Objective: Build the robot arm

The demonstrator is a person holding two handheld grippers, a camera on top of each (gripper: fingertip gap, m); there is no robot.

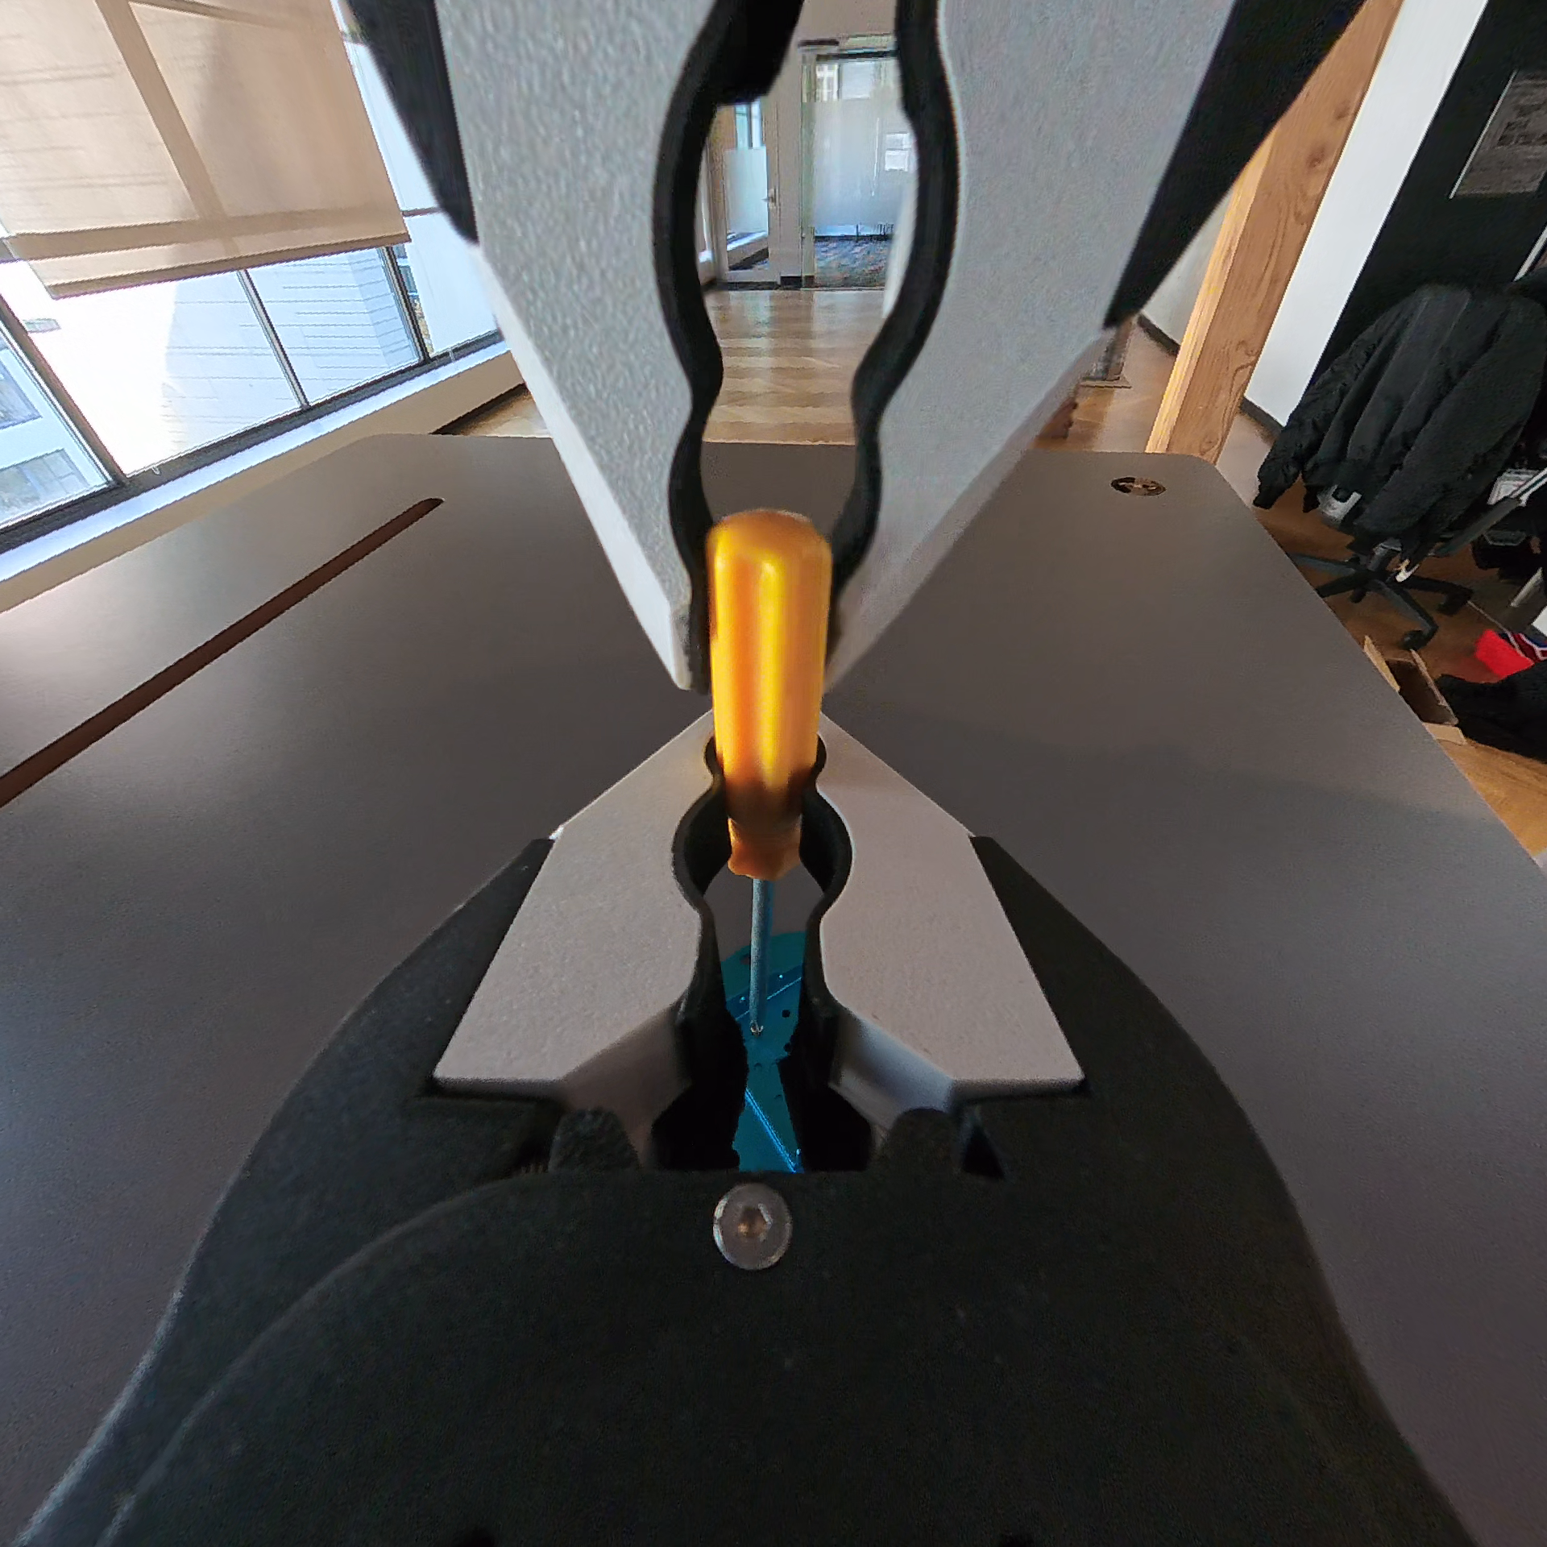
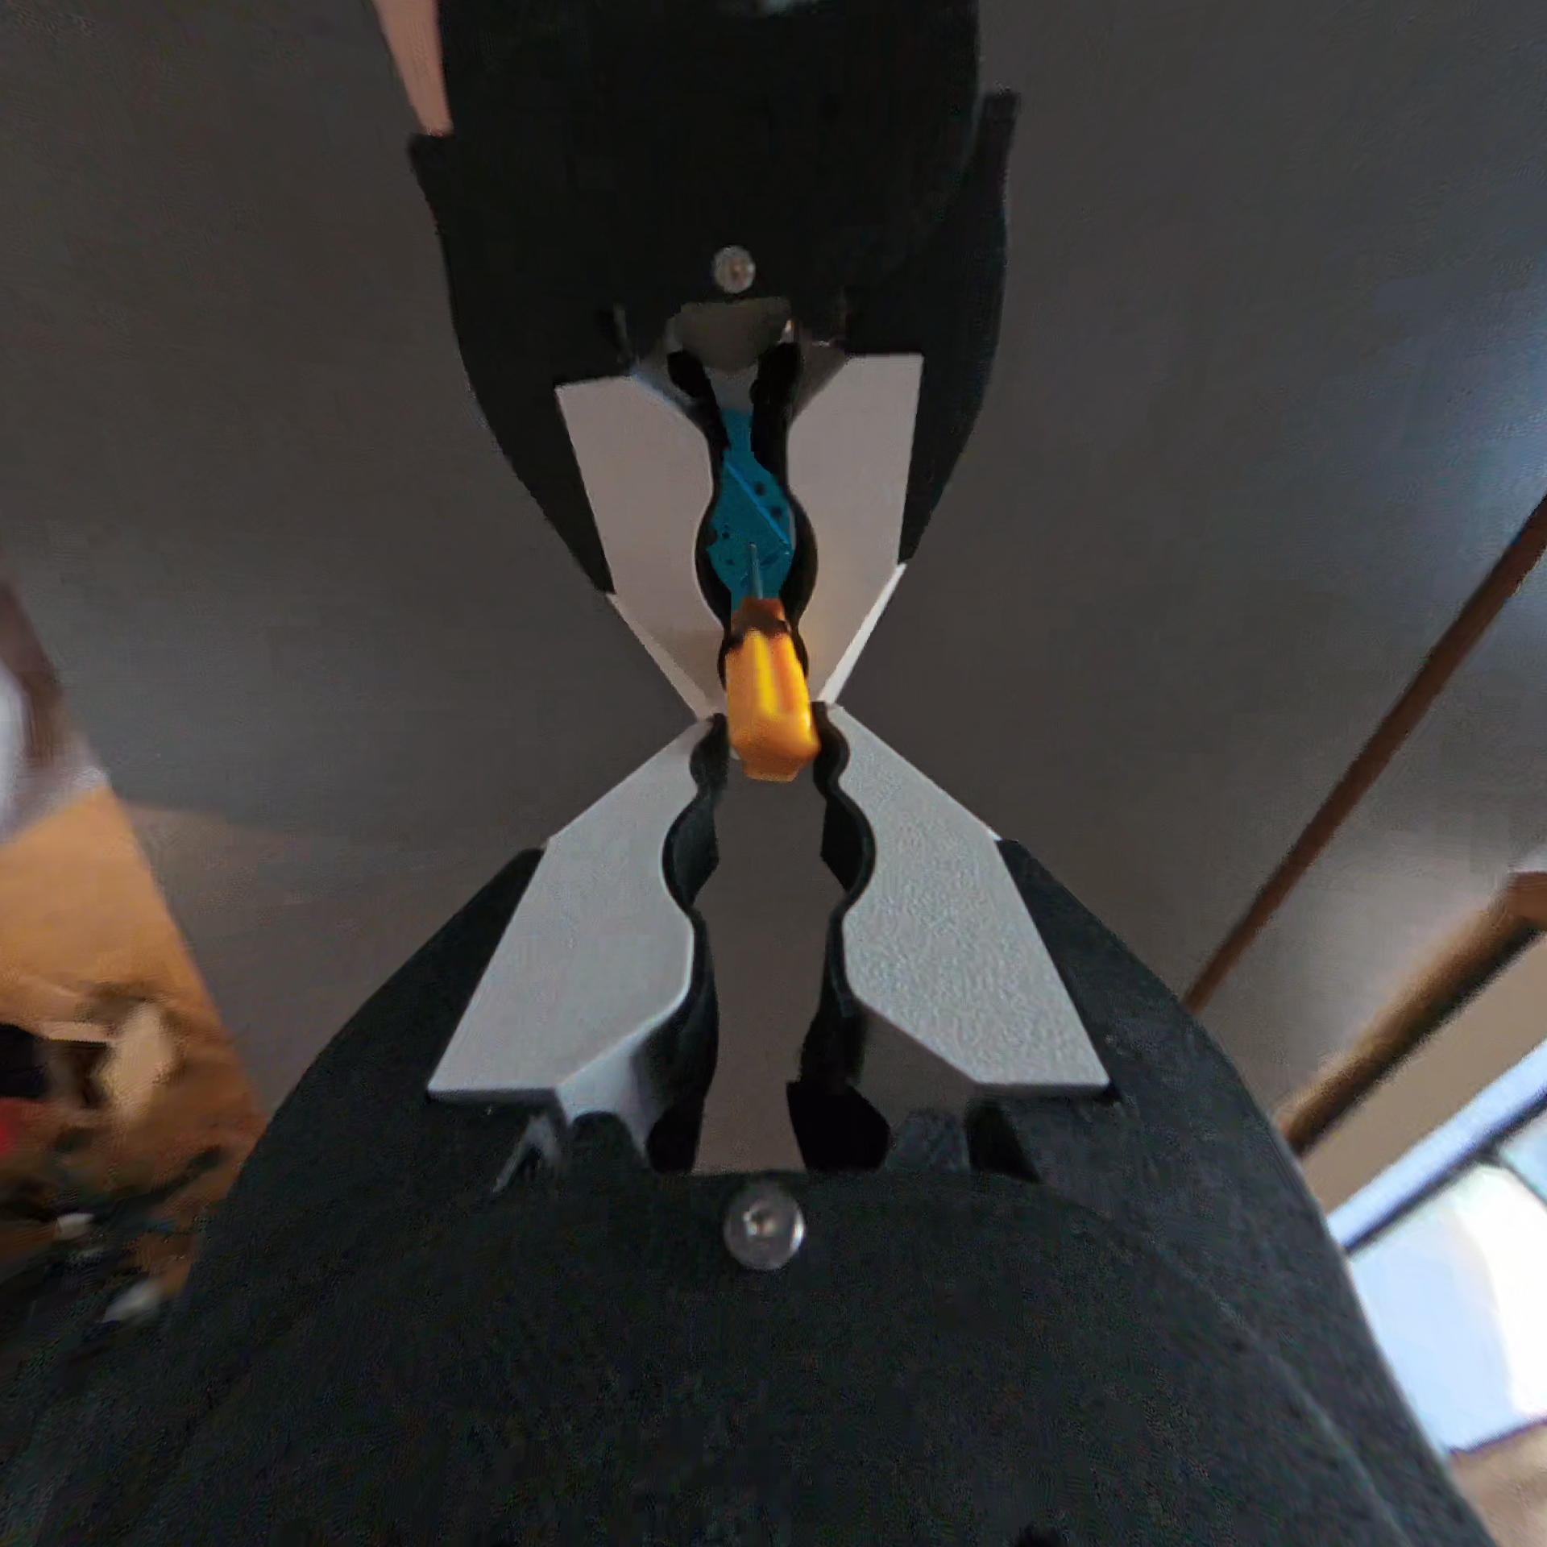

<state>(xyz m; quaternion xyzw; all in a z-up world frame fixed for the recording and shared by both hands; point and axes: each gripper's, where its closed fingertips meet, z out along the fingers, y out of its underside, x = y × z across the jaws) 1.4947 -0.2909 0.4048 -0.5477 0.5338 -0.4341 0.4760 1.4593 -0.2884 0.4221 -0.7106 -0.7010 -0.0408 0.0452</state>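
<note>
My left gripper is shut on a small blue perforated metal part, held deep between its fingers above the dark grey table. My right gripper faces it from above and is shut on the orange handle of a small screwdriver. The thin shaft runs between the left fingers and its tip touches the blue part. In the right wrist view my right gripper grips the handle end of the screwdriver. Beyond it the left gripper holds the blue part.
The table has a long slot at the left and a round hole at its far right corner. Windows with a blind stand at the left. A wooden post and a chair with dark jackets stand at the right. My left and right fingertips are right by each other.
</note>
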